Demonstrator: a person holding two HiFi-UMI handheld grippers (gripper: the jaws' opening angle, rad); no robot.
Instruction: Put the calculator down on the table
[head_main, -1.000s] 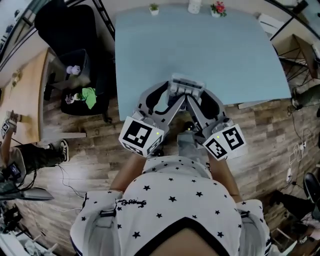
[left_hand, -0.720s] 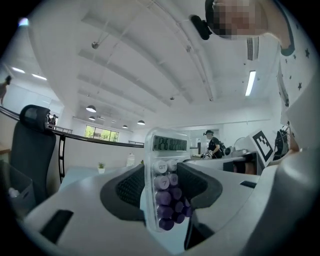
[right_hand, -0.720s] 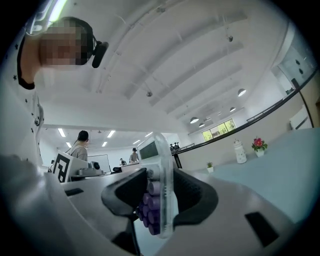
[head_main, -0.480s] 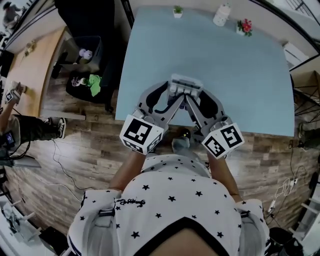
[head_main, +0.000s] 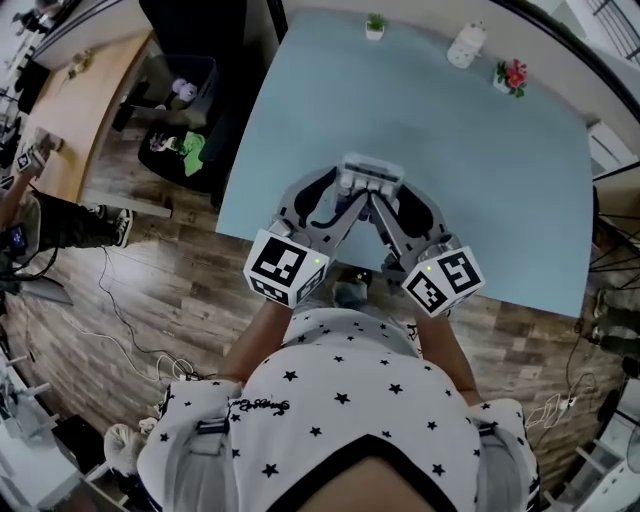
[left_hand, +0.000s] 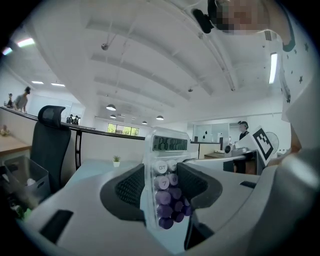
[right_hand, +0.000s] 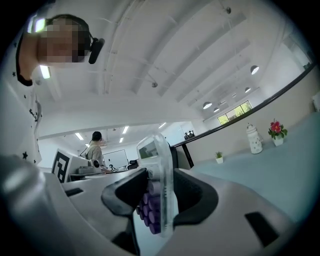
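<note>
Reaching out level from in front of the person's star-print shirt (head_main: 340, 400), the two forearms angle inward so that the left gripper (head_main: 350, 195) and the right gripper (head_main: 392, 197) meet in a V, with their marker cubes nearest the body and their tips together. Both clamp the calculator (head_main: 372, 172) from opposite sides: each gripper's pads press on its clear case, so neither claw is free. In the head view the calculator is only a narrow pale bar seen from above, held over the light blue table (head_main: 480, 150) just inside its near edge. No view shows whether its lower end touches the top. The left gripper view looks onto the calculator's face, which stands upright with the lit display (left_hand: 170, 144) at the top and round keys below that turn purple lower down. The right gripper view sees the same case almost edge-on, with the purple keys bulging to the left of the clear rim. That view also shows a white jar (right_hand: 254, 138), red flowers (right_hand: 276, 129) and a small potted plant (right_hand: 219, 156) along the table's far edge, while the left gripper view takes in a black office chair (left_hand: 50, 145) beside the table.
</note>
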